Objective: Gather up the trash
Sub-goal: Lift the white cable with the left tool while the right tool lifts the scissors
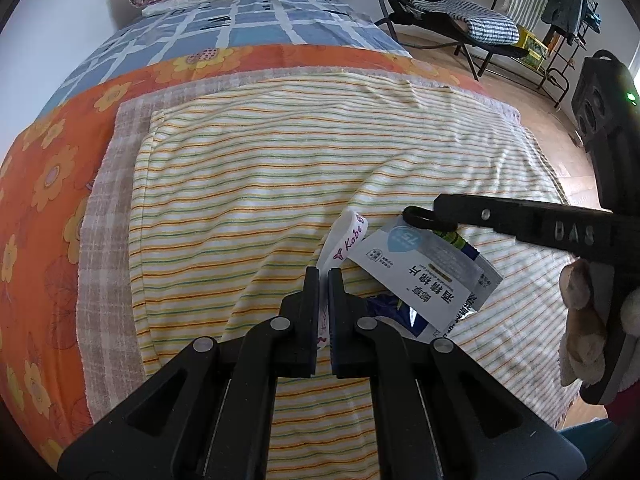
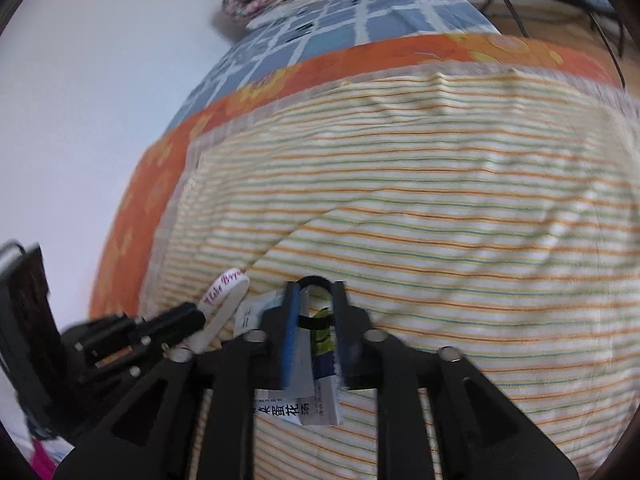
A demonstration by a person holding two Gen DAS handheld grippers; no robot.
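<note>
Nearest me, my left gripper is pinching the white wristband shut, while my right gripper, jaws narrow, is straddling the packets lying lengthwise between them on the bed, just right of the band.

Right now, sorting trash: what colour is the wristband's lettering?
Purple-pink on the white wristband; left wrist view.

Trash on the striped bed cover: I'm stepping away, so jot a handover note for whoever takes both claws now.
Left claw: shut on the white wristband.
Right claw: jaws partly apart around the packets and a black ring; grip unclear.
Place: all bunched together over the striped cover, between both claws.
Done: trash gathered into one bundle.
Left: carry it to a bin; none in view.
</note>
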